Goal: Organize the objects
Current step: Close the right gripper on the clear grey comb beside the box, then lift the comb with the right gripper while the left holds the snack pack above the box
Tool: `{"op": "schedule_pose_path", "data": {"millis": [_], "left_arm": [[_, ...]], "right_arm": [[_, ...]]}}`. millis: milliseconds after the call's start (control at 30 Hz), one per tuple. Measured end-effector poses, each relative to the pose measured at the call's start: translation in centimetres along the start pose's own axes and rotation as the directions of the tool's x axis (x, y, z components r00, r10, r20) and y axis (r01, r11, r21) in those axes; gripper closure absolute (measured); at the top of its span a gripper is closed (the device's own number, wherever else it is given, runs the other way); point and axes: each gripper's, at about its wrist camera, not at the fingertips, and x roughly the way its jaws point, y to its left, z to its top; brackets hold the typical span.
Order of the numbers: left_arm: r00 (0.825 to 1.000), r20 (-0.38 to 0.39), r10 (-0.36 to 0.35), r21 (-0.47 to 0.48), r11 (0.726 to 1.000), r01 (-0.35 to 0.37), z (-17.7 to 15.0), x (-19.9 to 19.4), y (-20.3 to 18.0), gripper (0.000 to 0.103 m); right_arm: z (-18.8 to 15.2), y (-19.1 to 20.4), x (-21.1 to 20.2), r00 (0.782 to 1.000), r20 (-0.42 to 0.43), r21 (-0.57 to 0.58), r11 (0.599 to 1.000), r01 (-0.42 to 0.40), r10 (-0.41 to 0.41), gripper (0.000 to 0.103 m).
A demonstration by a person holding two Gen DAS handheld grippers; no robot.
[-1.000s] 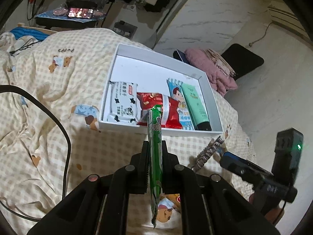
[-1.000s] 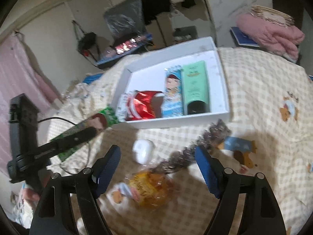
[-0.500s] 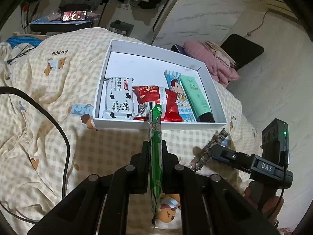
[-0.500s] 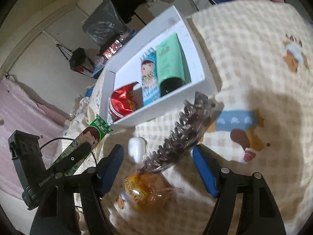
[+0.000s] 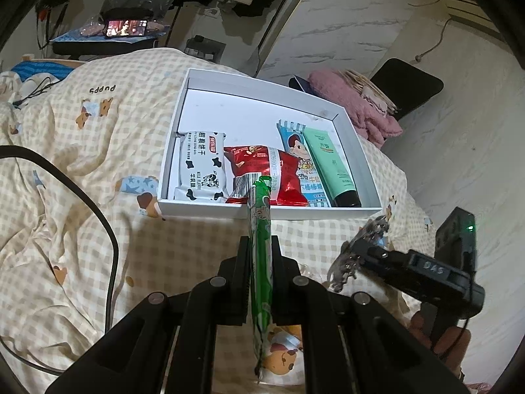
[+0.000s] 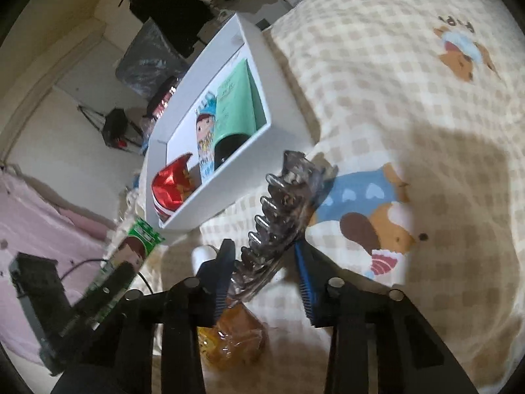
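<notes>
**Two grippers loaded beside the white box**

Beside the white box [image 5: 262,211] on the checked bed cover [image 5: 98,151], both grippers carry something. The left gripper [image 5: 261,252] is clenched on a long green packet [image 5: 261,262] held on edge, its far tip reaching the box's near wall. The right gripper [image 6: 262,262] has just been closing, with a clear toothed hair clip [image 6: 279,216] between its blue pads; the clip stands up out of the jaws, pointing toward the box's near right corner.

Within the box, the contents crowd the near wall: a cow-print biscuit pack [image 5: 201,170], a red packet [image 5: 265,170], a blue cartoon packet [image 5: 302,167] and a green tube [image 5: 331,167]. The far half of the box floor is bare.

Only the left view shows the biscuit pack and the whole box rim. Only the right view shows an orange wrapped item [image 6: 229,338] and a small white object [image 6: 201,256] on the cover below the gripper, short of the box.
</notes>
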Motion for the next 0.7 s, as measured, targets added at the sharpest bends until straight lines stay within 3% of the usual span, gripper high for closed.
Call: {"op": "schedule_pose_path", "data": {"millis": [200, 300, 700], "left_arm": [[1.000, 0.007, -0.004, -0.002, 1.000, 0.004, 0.0, -0.1, 0.1, 0.093], [1.000, 0.008, -0.007, -0.006, 1.000, 0.007, 0.1, -0.2, 0.1, 0.093], [1.000, 0.000, -0.006, 0.002, 1.000, 0.006, 0.1, 0.0, 0.0, 0.093]], "right_arm": [[0.1, 1.4, -0.9, 0.988, 0.017, -0.037, 0.987, -0.154, 0.154, 0.083], [0.0, 1.9, -0.9, 0.978, 0.005, -0.044, 0.977, -0.210, 0.210, 0.085], [-0.7, 3.1, 0.4, 0.957, -0.058, -0.047, 0.957, -0.287, 0.284, 0.086]]}}
